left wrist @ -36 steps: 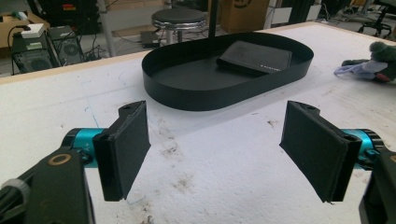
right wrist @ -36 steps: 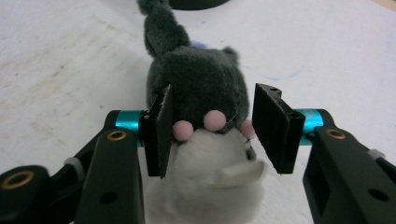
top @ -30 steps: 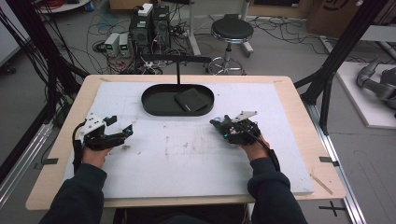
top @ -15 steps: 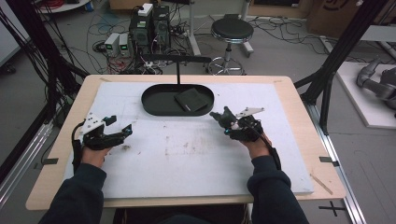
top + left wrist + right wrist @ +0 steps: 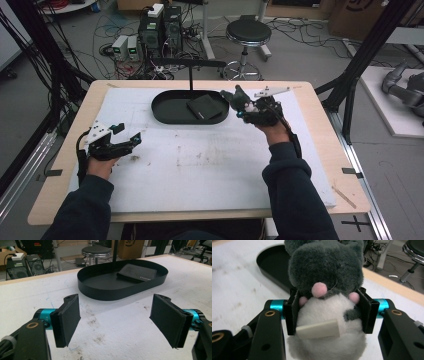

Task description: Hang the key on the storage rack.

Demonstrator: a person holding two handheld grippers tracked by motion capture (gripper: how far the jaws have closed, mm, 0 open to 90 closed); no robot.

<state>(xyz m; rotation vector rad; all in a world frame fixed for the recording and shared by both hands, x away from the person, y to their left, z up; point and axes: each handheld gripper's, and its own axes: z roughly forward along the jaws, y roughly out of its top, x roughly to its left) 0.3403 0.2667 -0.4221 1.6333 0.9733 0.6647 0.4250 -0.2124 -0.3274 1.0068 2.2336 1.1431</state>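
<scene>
The high view shows the right gripper (image 5: 239,100), its fingers clamped on a grey plush mouse (image 5: 327,290), just beside the black tray's (image 5: 165,116) right end, while the left gripper (image 5: 127,142) waits wide open, well apart.

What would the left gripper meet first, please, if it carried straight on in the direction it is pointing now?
Most likely the near wall of the black oval tray. The left gripper is open and points across bare white table cover at it; nothing lies between, though depth is hard to judge.
</scene>
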